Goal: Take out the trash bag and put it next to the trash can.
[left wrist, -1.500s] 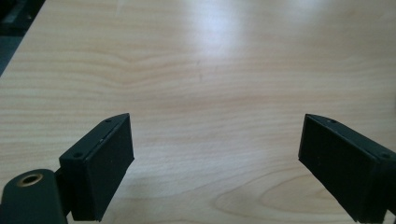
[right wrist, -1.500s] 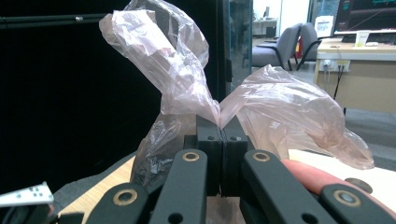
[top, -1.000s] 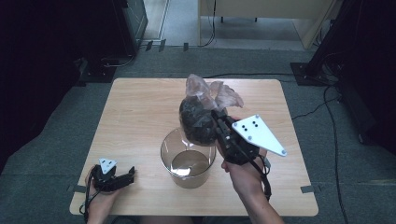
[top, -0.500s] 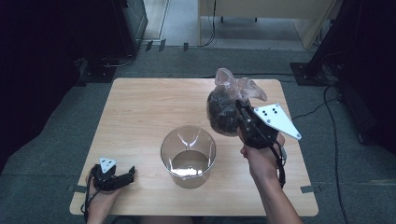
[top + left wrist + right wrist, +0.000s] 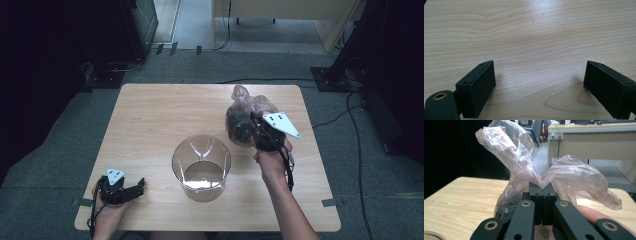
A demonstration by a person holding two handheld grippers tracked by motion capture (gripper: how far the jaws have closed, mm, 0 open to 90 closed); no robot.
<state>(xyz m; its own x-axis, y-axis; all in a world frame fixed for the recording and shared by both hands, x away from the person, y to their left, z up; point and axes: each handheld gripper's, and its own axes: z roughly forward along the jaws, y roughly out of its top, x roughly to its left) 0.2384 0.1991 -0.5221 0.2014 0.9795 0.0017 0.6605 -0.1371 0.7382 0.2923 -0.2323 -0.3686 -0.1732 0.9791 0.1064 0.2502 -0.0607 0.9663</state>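
A clear pinkish plastic bag (image 5: 242, 117) with dark contents stands at the right of the wooden table (image 5: 150, 115). My right gripper (image 5: 254, 124) is shut on the bag's gathered neck. In the right gripper view the two jaws meet on the pinched film of the bag (image 5: 524, 165), which flares out above and to both sides of the right gripper (image 5: 541, 187). A clear round plastic container (image 5: 201, 165) stands open near the table's middle front. My left gripper (image 5: 137, 187) rests at the front left corner, open, with bare wood between its fingers (image 5: 477, 87).
The table's far half and left side are bare wood. Dark furniture (image 5: 60, 45) stands to the left, a light wooden desk (image 5: 285, 20) is beyond the table, and cables (image 5: 360, 145) run over the grey floor at the right.
My right gripper has carried the bag from over the container's far rim to the right and down, toward the table's right side. The left gripper has stayed where it was.
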